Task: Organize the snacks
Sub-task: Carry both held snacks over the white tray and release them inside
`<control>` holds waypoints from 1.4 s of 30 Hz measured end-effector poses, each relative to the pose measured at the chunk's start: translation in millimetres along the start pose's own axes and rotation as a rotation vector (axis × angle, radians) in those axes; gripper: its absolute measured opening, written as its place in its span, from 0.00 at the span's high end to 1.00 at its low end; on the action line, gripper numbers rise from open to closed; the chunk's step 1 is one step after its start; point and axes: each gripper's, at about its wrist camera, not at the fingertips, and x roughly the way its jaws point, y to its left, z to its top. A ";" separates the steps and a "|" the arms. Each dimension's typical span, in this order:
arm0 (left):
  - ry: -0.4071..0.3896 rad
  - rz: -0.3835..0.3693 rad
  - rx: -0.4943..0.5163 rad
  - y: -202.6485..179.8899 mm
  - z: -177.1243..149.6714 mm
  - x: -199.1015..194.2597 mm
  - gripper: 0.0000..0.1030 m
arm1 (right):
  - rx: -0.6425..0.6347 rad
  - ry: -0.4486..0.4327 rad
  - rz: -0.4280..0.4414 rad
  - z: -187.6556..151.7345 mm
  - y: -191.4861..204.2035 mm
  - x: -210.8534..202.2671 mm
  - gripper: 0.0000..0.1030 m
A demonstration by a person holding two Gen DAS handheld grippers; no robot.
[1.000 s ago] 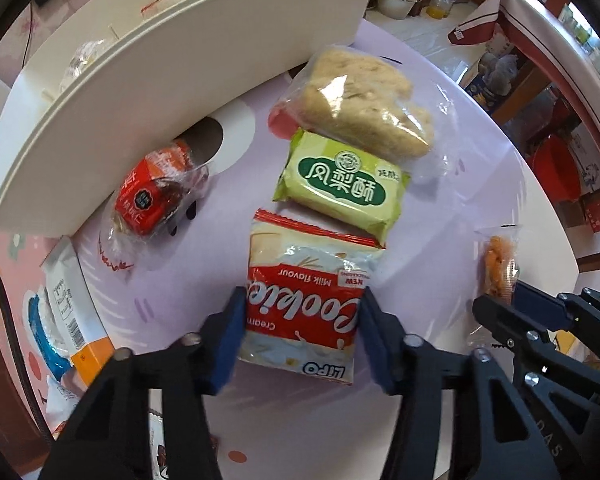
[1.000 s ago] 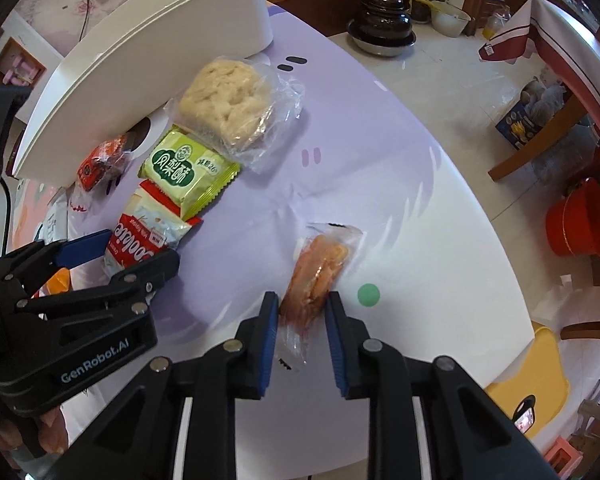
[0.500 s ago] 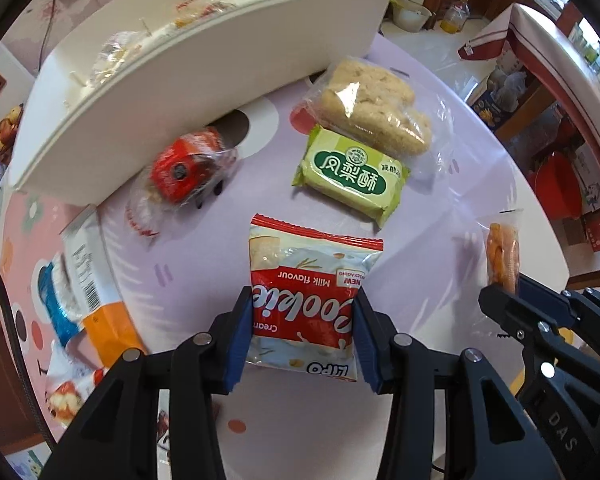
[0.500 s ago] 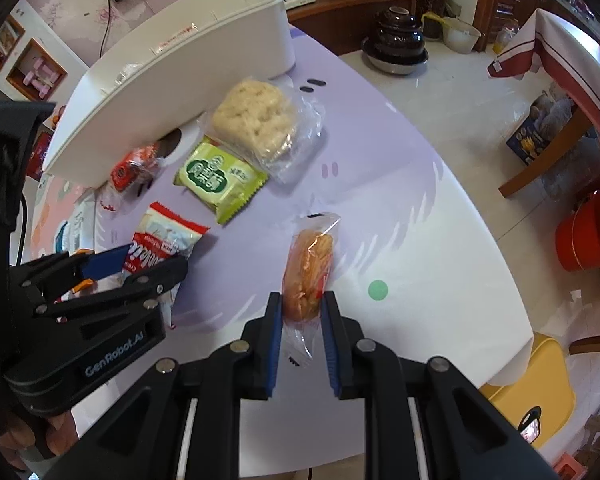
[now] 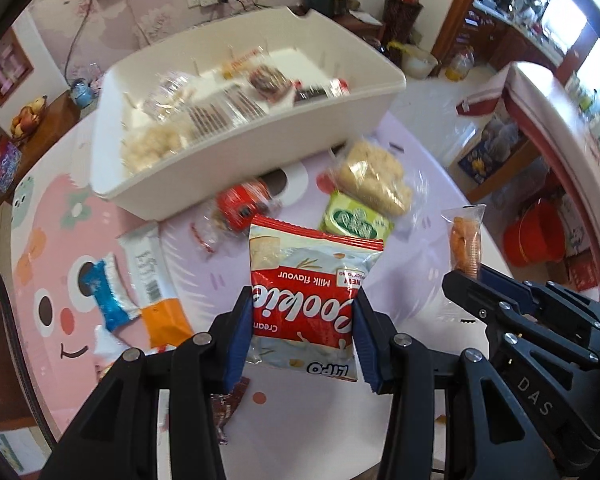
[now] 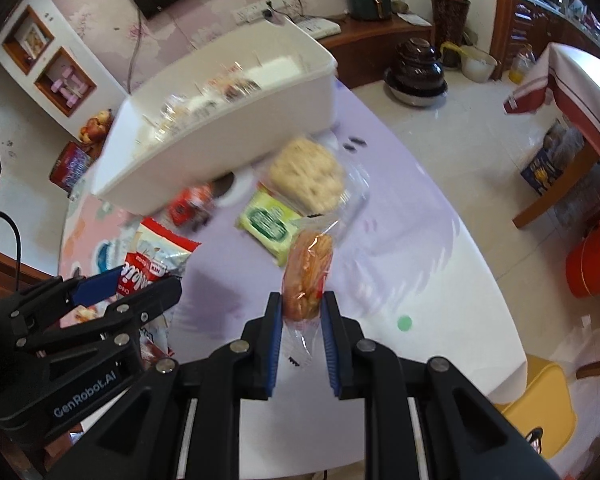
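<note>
My left gripper [image 5: 303, 320] is shut on a red and white cookie packet [image 5: 312, 280], held up above the table. At the left of the right wrist view, that packet [image 6: 156, 256] shows again between the left fingers [image 6: 96, 284]. My right gripper [image 6: 300, 320] is shut on a clear bag of orange biscuits [image 6: 308, 272], also lifted; the same biscuit bag [image 5: 464, 244] appears at the right of the left wrist view. Behind stands a white bin [image 5: 340, 120] with several snacks inside.
On the purple table [image 6: 400, 248] lie a green packet [image 5: 354, 222], a bagged pale cake [image 5: 376, 180], a red wrapped snack [image 5: 240, 204], a white and orange packet [image 5: 152, 276] and a blue wrapper [image 5: 108, 292]. A red bucket [image 6: 596, 260] and yellow stool [image 6: 540, 396] stand on the floor.
Both grippers have risen with their snacks, lifting them off the table. The bin's inside has come into view. Both pairs of jaws closed a little at first.
</note>
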 end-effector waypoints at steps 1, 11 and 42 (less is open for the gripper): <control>-0.011 -0.001 -0.014 4.6 3.1 -5.4 0.57 | -0.006 -0.008 0.006 1.8 2.8 -2.4 0.81; -0.104 -0.001 -0.135 33.1 36.7 -43.3 0.57 | -0.065 -0.102 0.117 44.7 30.6 -42.3 0.81; -0.296 0.113 -0.315 87.6 160.2 -81.9 0.57 | -0.328 -0.308 0.164 207.1 98.5 -81.5 0.81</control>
